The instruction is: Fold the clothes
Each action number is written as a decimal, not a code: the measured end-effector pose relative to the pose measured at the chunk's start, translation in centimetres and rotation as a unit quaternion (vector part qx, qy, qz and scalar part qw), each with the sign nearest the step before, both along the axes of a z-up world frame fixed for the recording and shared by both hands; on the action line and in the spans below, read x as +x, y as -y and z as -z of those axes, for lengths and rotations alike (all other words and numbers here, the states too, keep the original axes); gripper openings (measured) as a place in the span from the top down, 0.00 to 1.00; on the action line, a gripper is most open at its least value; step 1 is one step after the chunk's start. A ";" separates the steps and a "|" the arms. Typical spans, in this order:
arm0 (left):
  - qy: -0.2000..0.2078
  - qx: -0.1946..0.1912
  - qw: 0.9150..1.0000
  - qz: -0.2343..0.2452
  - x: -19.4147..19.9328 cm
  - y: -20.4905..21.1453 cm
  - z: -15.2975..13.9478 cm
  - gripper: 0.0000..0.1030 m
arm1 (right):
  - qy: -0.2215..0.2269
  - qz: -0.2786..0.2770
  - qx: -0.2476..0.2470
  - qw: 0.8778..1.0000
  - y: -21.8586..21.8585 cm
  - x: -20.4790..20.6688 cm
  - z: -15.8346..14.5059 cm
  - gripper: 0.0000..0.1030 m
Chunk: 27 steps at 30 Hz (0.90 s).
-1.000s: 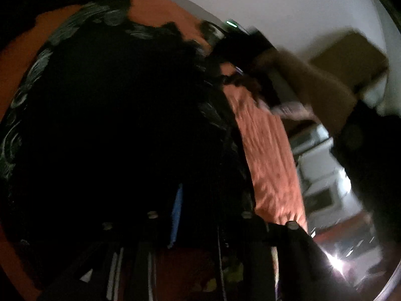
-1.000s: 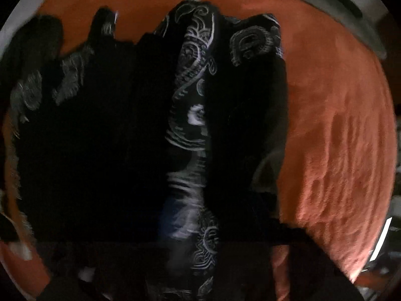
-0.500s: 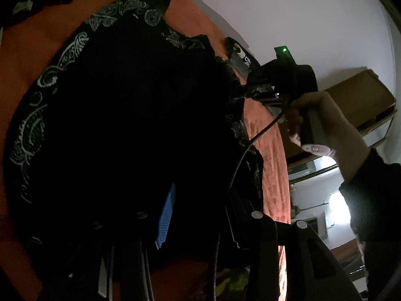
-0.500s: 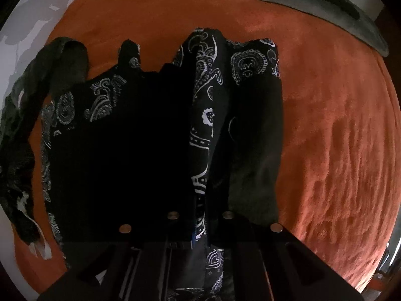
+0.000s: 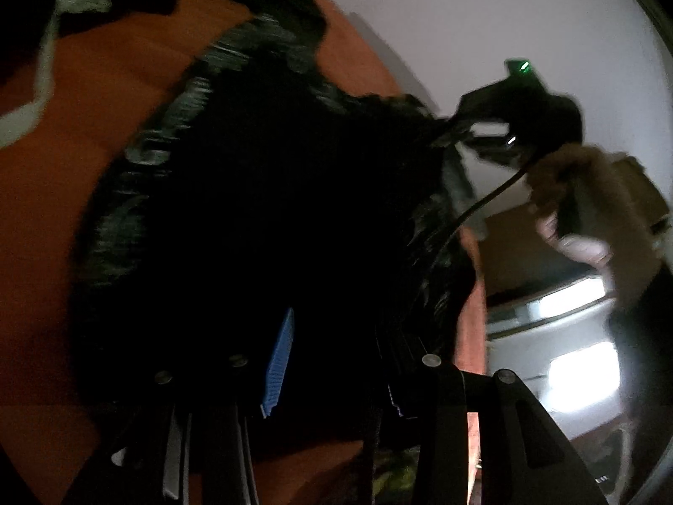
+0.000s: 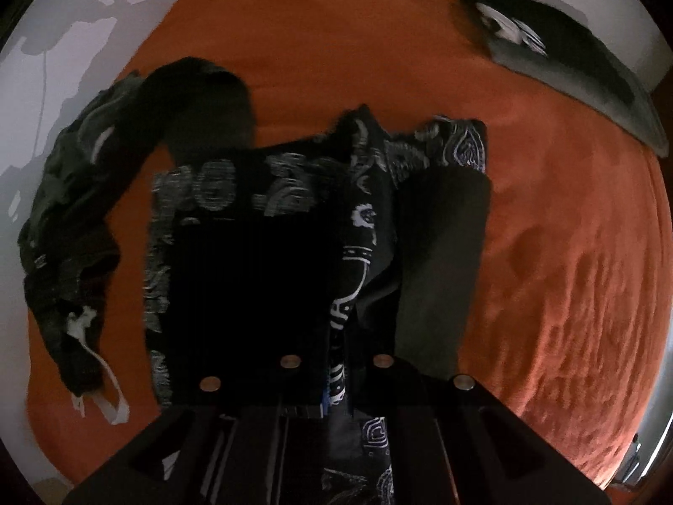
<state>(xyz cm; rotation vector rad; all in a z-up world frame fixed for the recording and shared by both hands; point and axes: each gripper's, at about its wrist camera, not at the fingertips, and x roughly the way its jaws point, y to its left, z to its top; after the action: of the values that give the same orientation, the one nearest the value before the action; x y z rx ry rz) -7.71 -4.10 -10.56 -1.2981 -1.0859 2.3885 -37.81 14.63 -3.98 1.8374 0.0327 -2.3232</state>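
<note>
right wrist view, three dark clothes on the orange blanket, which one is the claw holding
The black paisley-print garment in the middle, running into the right claw. The crumpled dark garment at left and the grey folded piece at far right lie apart.

Orange, coarse-textured fabric-covered bed surface (image 6: 568, 252), rippled on its right half. Lying directly on it: black paisley-printed cotton garment (image 6: 269, 252) near the centre; dark green crumpled garment with a white drawstring (image 6: 71, 231) just left of the paisley garment, curving along the surface's left edge. Flat dark grey folded item with a white print (image 6: 559, 54), well apart to the upper right of the paisley garment.
</note>
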 end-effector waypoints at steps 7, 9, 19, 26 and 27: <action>0.037 0.027 0.992 -0.115 3.4 6.9 1.1 0.59 | 0.026 -0.044 -0.017 0.999 11.2 -2.2 2.6 0.92; 0.038 0.021 0.990 -0.133 4.0 8.4 0.9 0.59 | 0.066 -0.051 -0.032 0.996 13.2 -2.4 3.9 0.85; 0.016 0.093 0.991 -0.094 4.4 8.6 -0.4 0.50 | -0.028 -0.103 -0.057 0.993 6.1 10.9 -3.4 0.45; -0.017 0.119 0.992 0.034 3.8 4.4 -2.6 0.31 | -0.052 -0.054 -0.115 0.991 -3.5 18.6 -4.8 0.45; -0.026 0.110 0.992 0.058 4.1 3.6 -3.4 0.30 | -0.066 -0.036 -0.125 0.989 -4.8 18.8 -5.9 0.45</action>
<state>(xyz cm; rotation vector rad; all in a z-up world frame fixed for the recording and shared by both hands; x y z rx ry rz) -3.63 -7.67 -7.15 -1.1838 -1.1866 2.1381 -18.99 19.46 1.90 1.5387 -0.1632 -2.2766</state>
